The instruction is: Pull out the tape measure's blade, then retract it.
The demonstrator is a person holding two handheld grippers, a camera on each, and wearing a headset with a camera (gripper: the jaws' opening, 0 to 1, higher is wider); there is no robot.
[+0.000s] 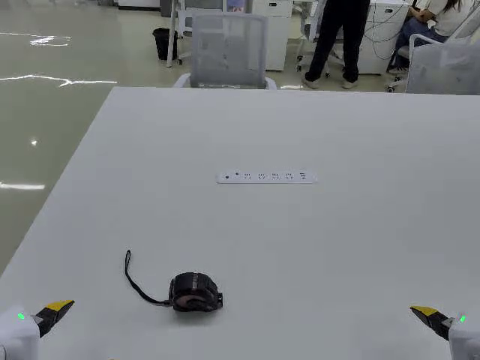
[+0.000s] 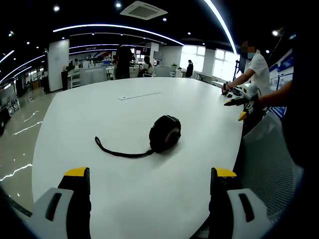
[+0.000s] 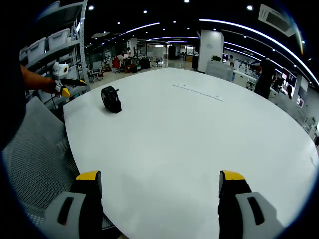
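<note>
The tape measure [image 1: 195, 292] lies on the desk [image 1: 315, 240] near its front edge, closer to the left gripper [image 2: 150, 172] than the right gripper [image 3: 160, 175]. Both grippers' fingers stand wide apart, holding nothing.

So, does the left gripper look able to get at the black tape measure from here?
Probably yes. The left gripper stands open, and only bare white table lies between it and the black tape measure straight ahead; its strap trails aside.
</note>
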